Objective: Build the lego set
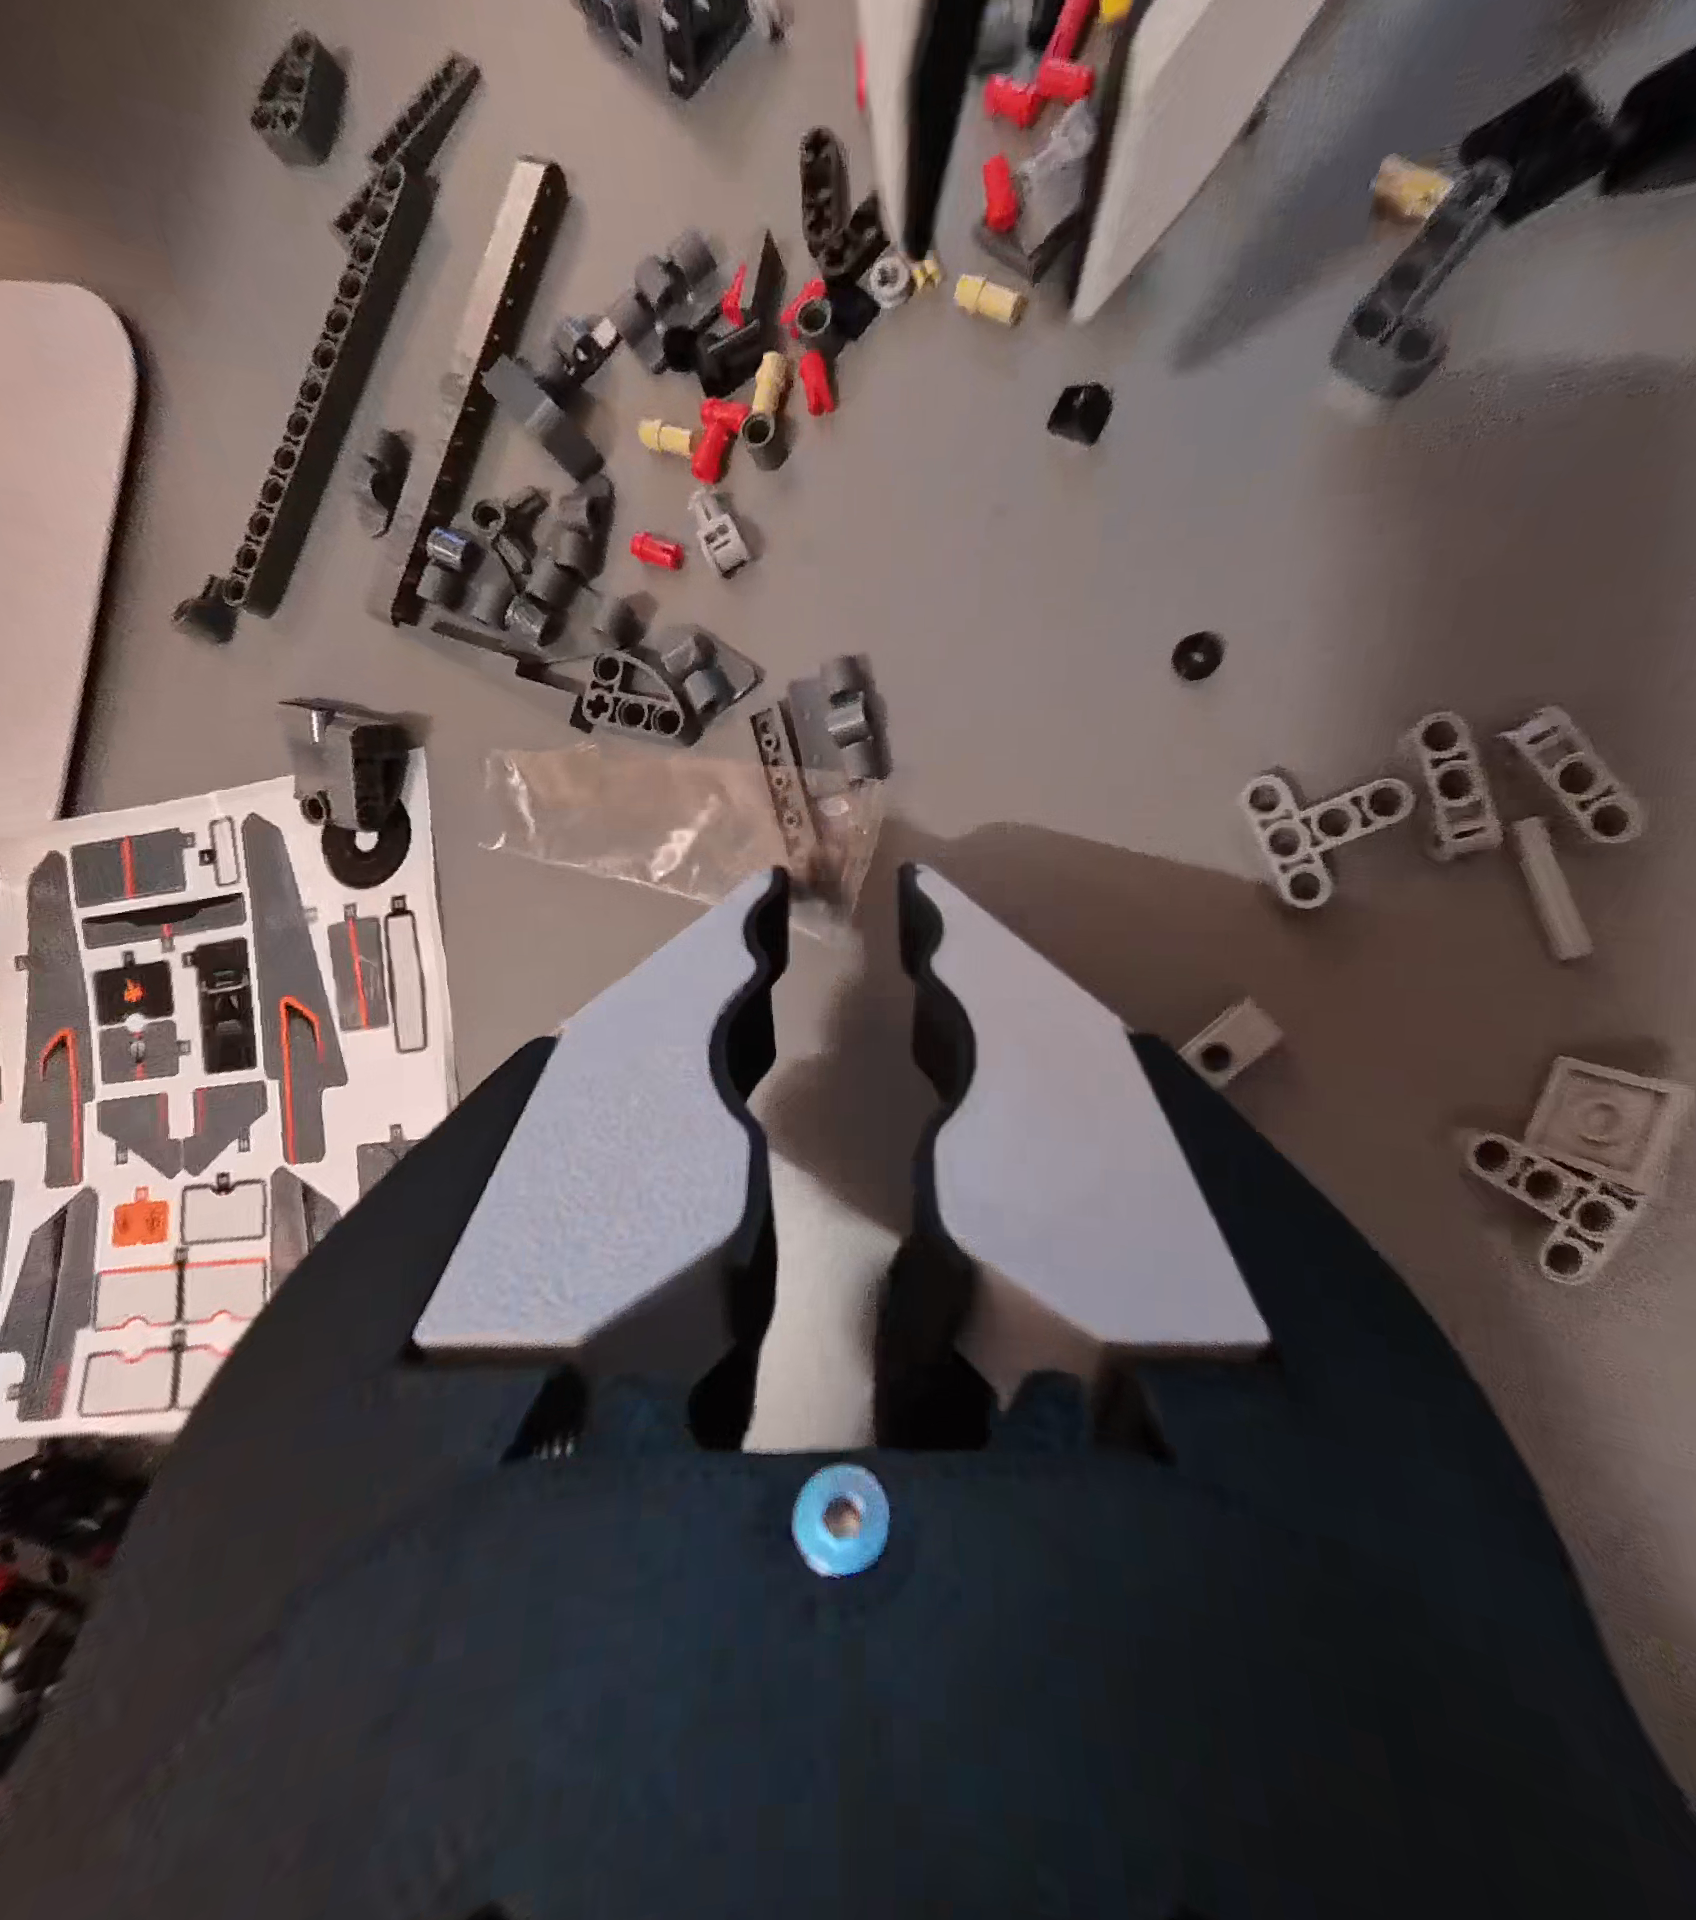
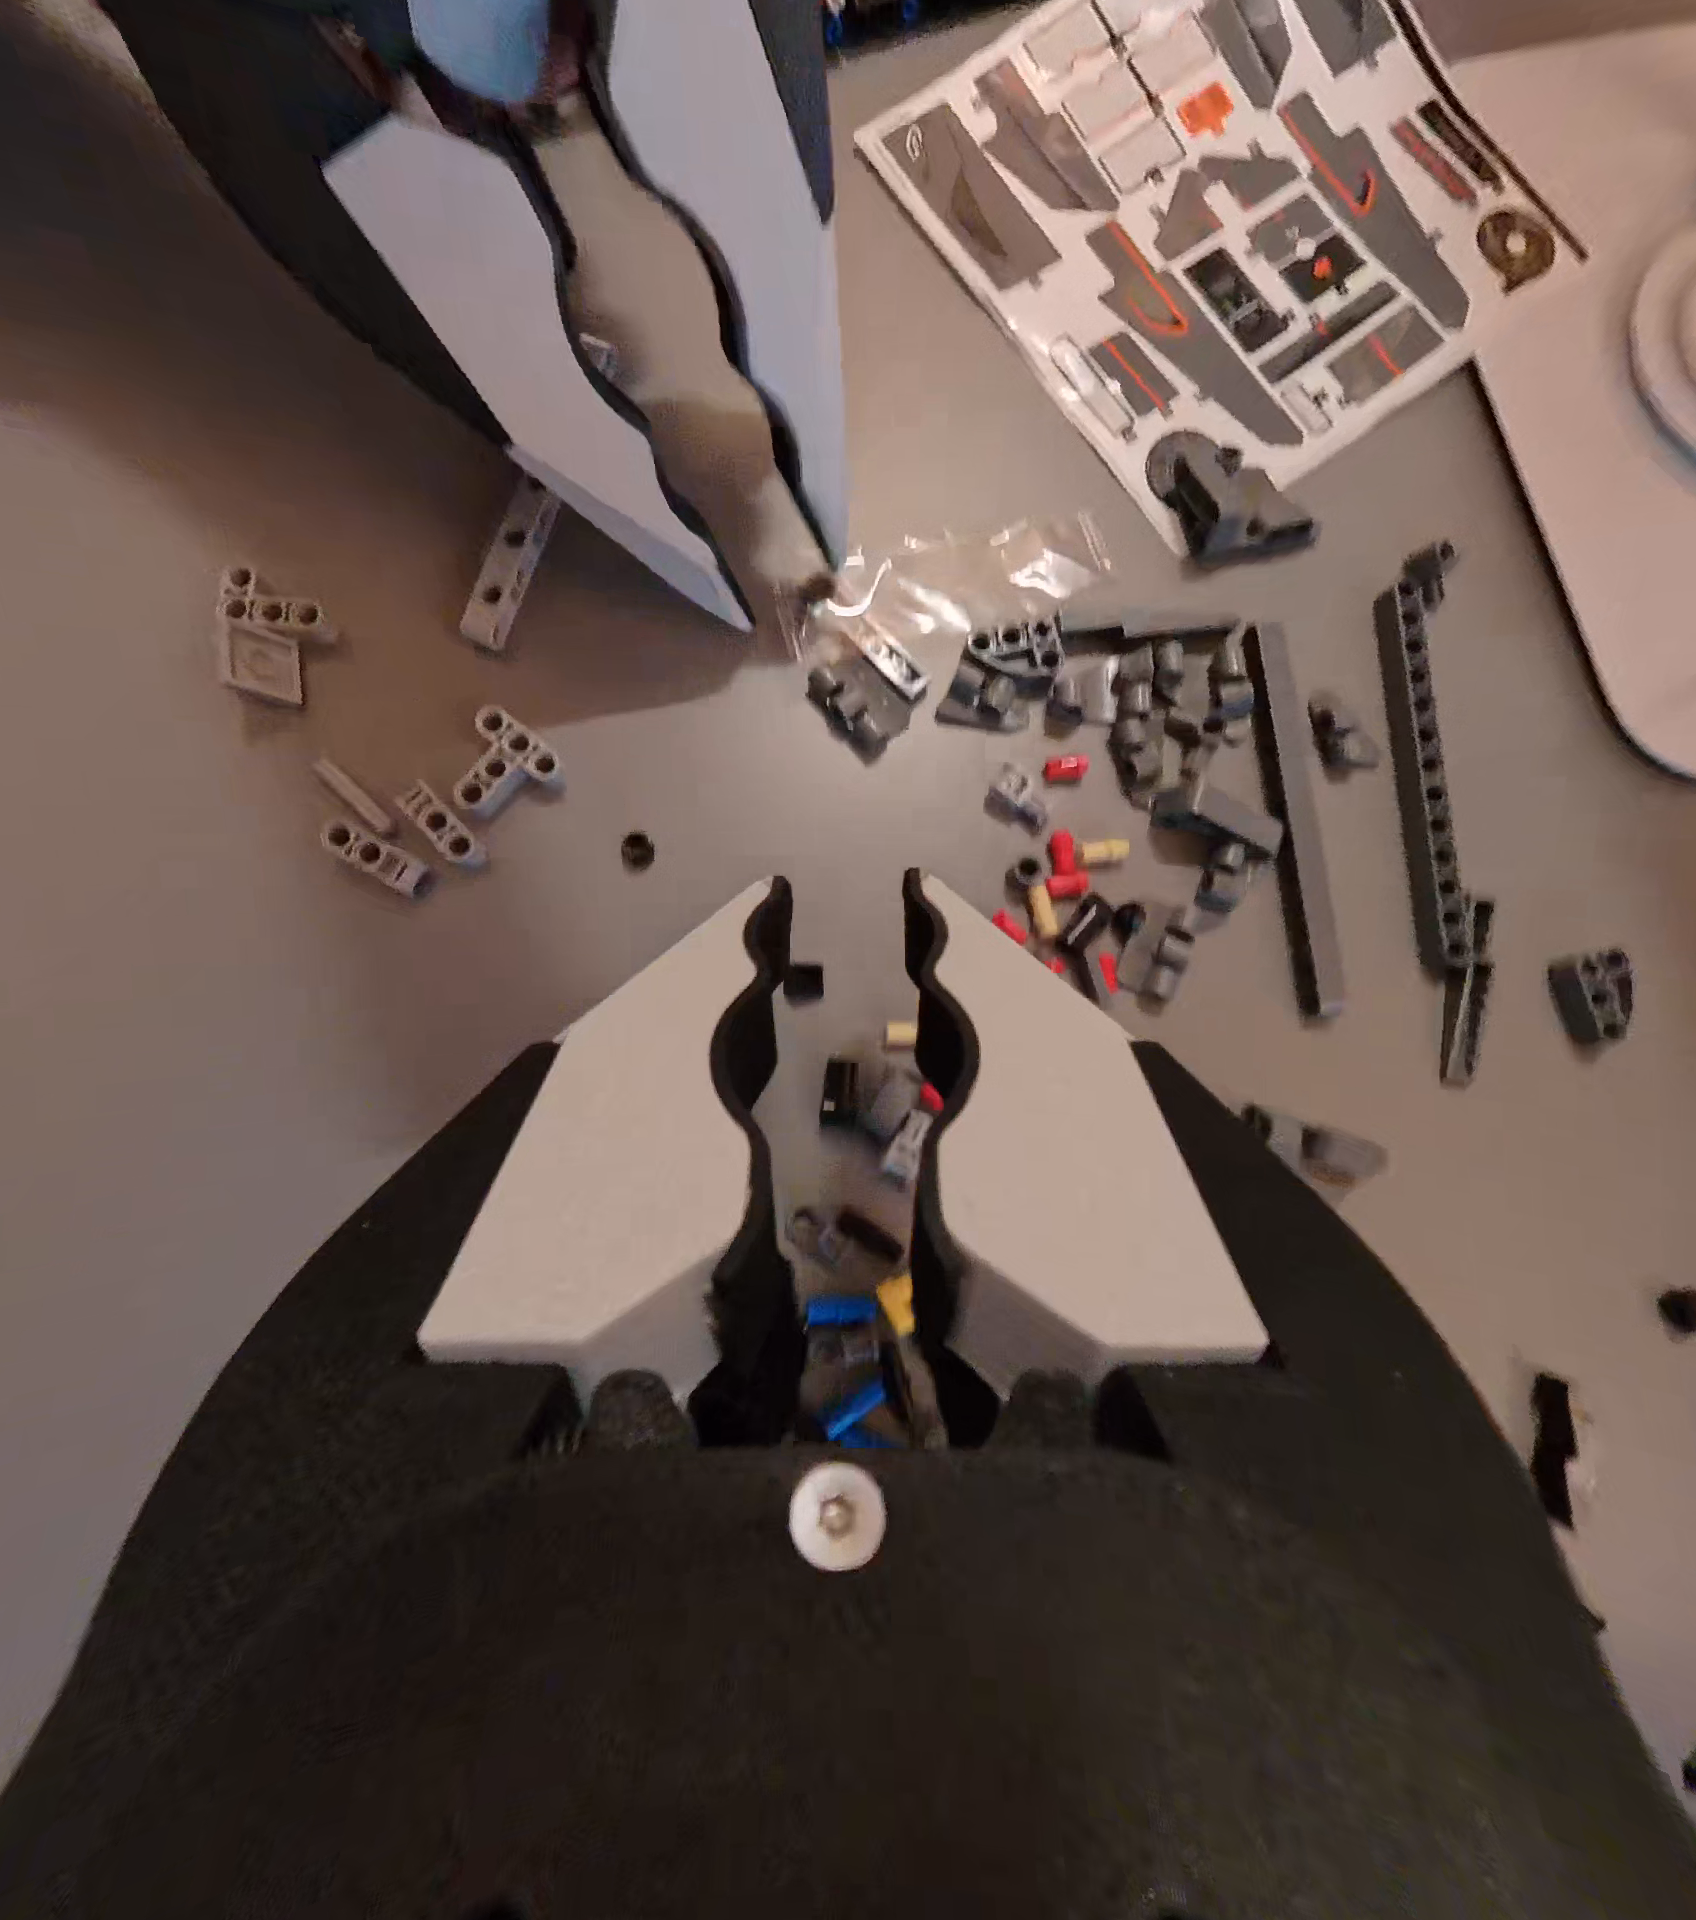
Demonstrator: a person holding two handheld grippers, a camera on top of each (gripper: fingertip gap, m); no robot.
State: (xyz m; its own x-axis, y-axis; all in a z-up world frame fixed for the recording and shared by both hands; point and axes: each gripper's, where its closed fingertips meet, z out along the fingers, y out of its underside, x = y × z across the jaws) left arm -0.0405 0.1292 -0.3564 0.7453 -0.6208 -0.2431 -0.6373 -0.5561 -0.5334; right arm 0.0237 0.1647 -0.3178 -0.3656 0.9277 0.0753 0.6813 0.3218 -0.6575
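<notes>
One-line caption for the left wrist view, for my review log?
Left claw, open, tips at a clear plastic bag on the grey table, sticker sheet left, light grey beams right.

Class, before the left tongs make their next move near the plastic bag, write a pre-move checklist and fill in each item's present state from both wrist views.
1. Left tongs open: ok, a gap shows between the tips.
2. Tips at the crumpled clear plastic bag: ok, they sit at its edge.
3. Bag gripped: cannot tell, the contact is blurred.
4. Right tongs empty and open: ok, nothing is between them.
5. Right tongs apart from the left tongs: ok, they hover over the mixed red, tan and dark grey small brick pile.
6. White sticker sheet with grey and orange decals out of the way: ok, it lies beside the bag.
</notes>
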